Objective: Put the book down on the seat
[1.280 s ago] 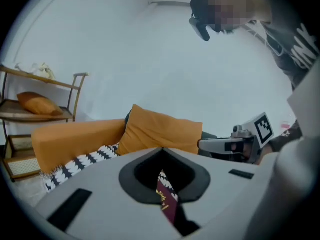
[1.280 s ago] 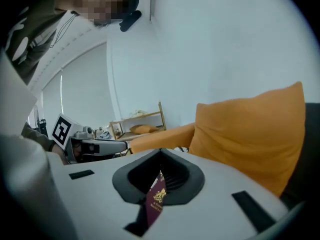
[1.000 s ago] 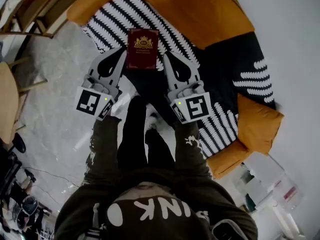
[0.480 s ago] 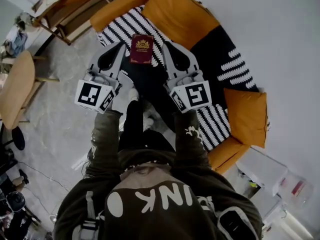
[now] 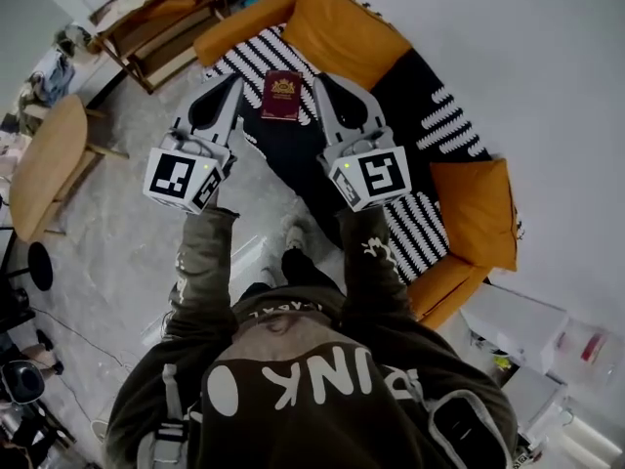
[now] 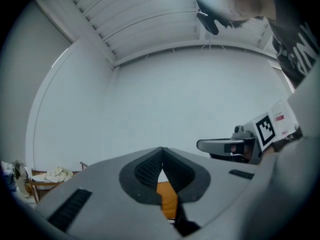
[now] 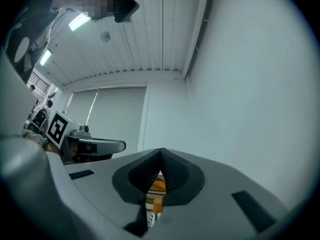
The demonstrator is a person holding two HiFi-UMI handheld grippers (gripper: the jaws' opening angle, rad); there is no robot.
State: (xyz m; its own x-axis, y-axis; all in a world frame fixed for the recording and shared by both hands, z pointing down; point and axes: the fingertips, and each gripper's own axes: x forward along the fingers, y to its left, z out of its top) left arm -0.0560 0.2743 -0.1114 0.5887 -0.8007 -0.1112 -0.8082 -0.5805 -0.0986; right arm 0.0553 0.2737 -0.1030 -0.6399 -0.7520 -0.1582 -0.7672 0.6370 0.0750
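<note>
Maroon book [image 5: 282, 95] shows a gold crest [image 5: 284, 87], perhaps lettering beneath.

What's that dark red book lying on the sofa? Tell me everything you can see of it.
The dark red book is a slim rectangular volume. Its maroon cover bears a gold crest and small gold lettering too fine to read. It is closed and lies flat, cover up, on the black-and-white striped seat covering of the orange sofa. As far as the head view shows, nothing rests on it or holds it, and only the seat touches it.

Book [image 5: 282, 96] cover lettering too small; person [image 5: 293, 389] cut off below.
</note>
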